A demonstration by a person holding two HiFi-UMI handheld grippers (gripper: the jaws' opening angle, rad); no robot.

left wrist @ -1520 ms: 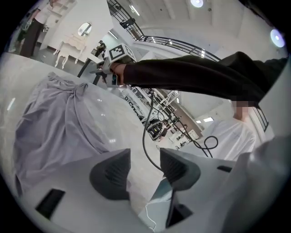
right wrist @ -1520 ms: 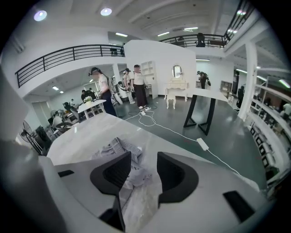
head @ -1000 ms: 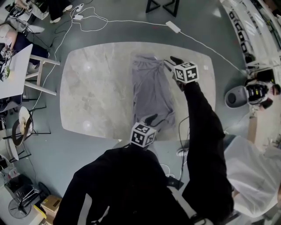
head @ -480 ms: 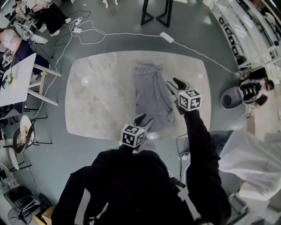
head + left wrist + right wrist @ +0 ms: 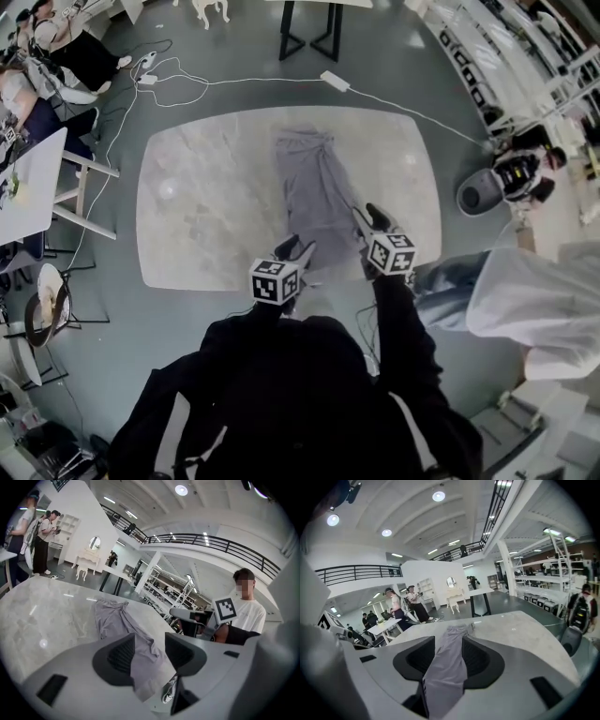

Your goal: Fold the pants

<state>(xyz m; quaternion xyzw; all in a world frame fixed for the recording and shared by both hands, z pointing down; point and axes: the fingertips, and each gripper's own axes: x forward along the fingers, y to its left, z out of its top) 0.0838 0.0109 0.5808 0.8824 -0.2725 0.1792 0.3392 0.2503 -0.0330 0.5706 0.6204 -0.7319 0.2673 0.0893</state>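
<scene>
Grey pants (image 5: 314, 192) lie folded lengthwise in a long strip down the middle of the marble table (image 5: 206, 206). My left gripper (image 5: 297, 247) hovers at the near end of the strip, by the table's front edge, jaws open and empty. My right gripper (image 5: 367, 214) is just right of the strip's near end, also open and empty. In the left gripper view the pants (image 5: 119, 625) show through the gap of the left gripper (image 5: 150, 653). In the right gripper view the pants (image 5: 452, 653) run away between the jaws of the right gripper (image 5: 449, 660).
A white cable and power strip (image 5: 335, 81) lie on the floor beyond the table. A white side table and chair (image 5: 66, 169) stand at the left. A person in white (image 5: 534, 300) is at the right, near a grey bin (image 5: 478, 192).
Both grippers have drawn back toward the near edge. The right one came from the far end of the pants to beside the near end. The pants lie as before.
</scene>
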